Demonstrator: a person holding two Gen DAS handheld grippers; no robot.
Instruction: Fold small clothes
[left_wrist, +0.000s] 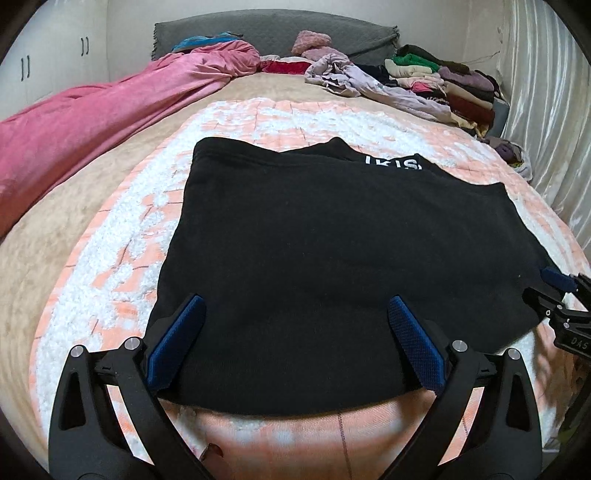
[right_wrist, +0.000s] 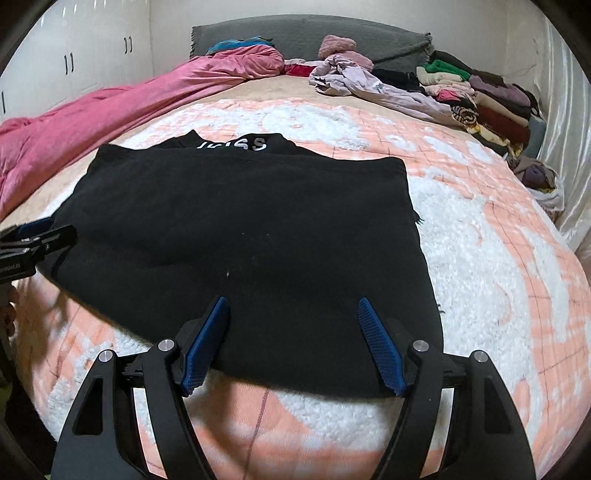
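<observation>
A black garment (left_wrist: 332, 258) with white lettering at its far edge lies flat, partly folded, on the orange-and-white blanket (left_wrist: 110, 280); it also shows in the right wrist view (right_wrist: 243, 236). My left gripper (left_wrist: 295, 314) is open, its blue pads hovering over the garment's near left edge. My right gripper (right_wrist: 291, 314) is open over the garment's near right edge. The right gripper also shows at the right edge of the left wrist view (left_wrist: 561, 291). The left gripper shows at the left edge of the right wrist view (right_wrist: 33, 236).
A pink duvet (left_wrist: 92, 122) lies along the bed's left side. A pile of folded and loose clothes (left_wrist: 436, 85) sits at the far right by the curtain (left_wrist: 546, 110). A grey headboard (left_wrist: 277, 29) is at the back. White wardrobes (right_wrist: 74, 62) stand to the left.
</observation>
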